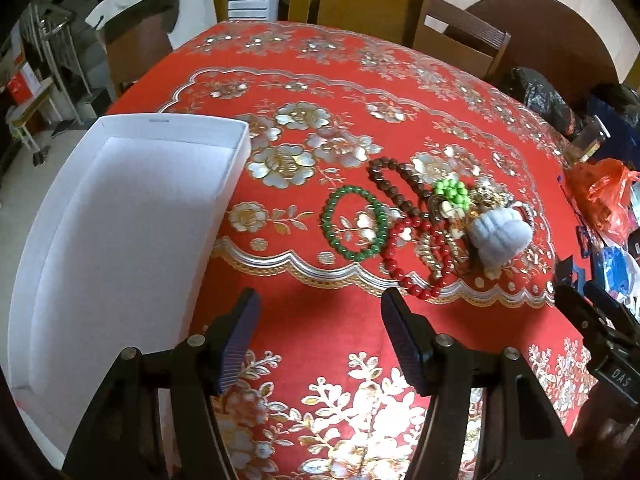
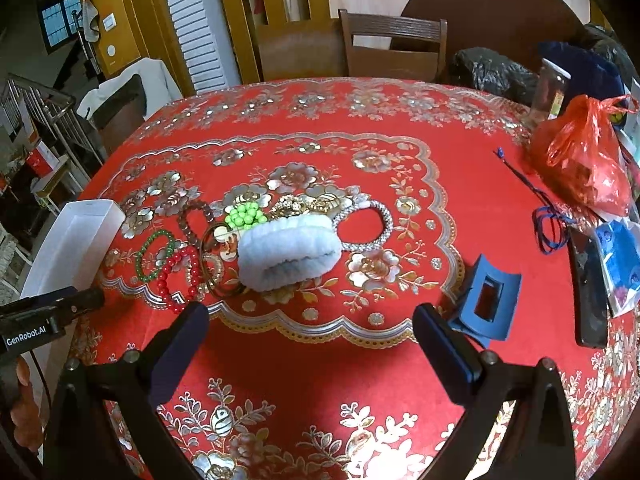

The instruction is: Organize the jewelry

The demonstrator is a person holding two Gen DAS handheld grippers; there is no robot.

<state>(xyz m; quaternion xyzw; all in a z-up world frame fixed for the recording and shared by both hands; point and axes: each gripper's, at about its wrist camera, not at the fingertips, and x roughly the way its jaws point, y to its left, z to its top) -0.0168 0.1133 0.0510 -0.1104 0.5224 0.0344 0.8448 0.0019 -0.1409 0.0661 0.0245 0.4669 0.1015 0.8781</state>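
Left wrist view shows the white box (image 1: 120,216) empty, so sorting looks unstarted. All the jewelry lies right of the box: green bead bracelet (image 1: 354,222) nearest, red bead bracelet (image 1: 416,256) beyond. Left gripper (image 1: 320,344) and right gripper (image 2: 312,344) both hover spread, holding nothing.

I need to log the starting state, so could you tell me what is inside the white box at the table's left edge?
The white box shows only bare white floor and walls in the left wrist view; no jewelry lies in it. Its near end, behind the left gripper, is covered, so that part is unknown.
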